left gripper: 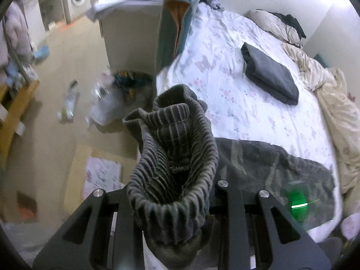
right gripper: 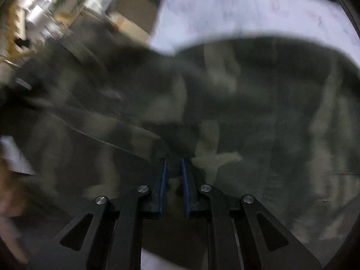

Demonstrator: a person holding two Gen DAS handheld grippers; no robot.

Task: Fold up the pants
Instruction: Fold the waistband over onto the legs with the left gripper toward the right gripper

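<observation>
In the left wrist view my left gripper is shut on the ribbed elastic waistband of dark grey-green patterned pants, which bunches up over the fingers and hides them. The rest of the pants trails right across the bed. In the blurred right wrist view my right gripper has its blue-padded fingers a little apart with a fold of the same pants between them. The cloth fills most of that view.
The bed has a white floral sheet. A folded dark grey garment lies on it further back, with a cream duvet along the right. Left of the bed the floor holds bags, cardboard and a cabinet.
</observation>
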